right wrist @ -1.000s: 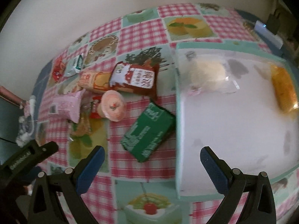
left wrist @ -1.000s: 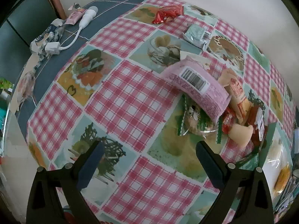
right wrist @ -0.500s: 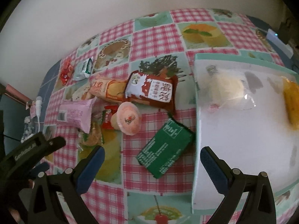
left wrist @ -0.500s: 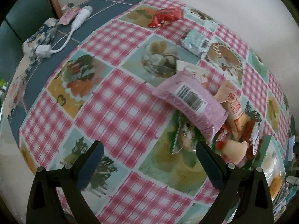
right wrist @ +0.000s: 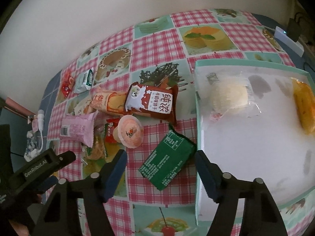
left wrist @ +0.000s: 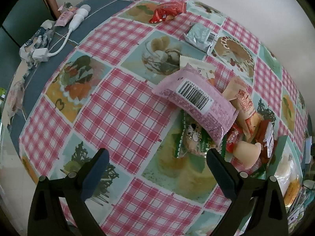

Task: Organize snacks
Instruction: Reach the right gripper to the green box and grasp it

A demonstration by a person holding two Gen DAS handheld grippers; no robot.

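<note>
Green snack packet (right wrist: pixel 169 160): flat on tablecloth, touching white tray (right wrist: pixel 256 157) wall | right gripper (right wrist: pixel 160 165): jaws just been closing, straddling packet, no grip yet | step: grasp | next: close, lift into tray

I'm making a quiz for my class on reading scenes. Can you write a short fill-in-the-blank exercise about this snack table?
1. The packet lying between the right gripper jaws is coloured ____.
2. The barcode faces up on the ____ packet.
3. The white tray with the mint rim already holds ____ wrapped snacks.
4. The jelly cup lies on its ____.

Missing words: green; pink; two; side
</note>
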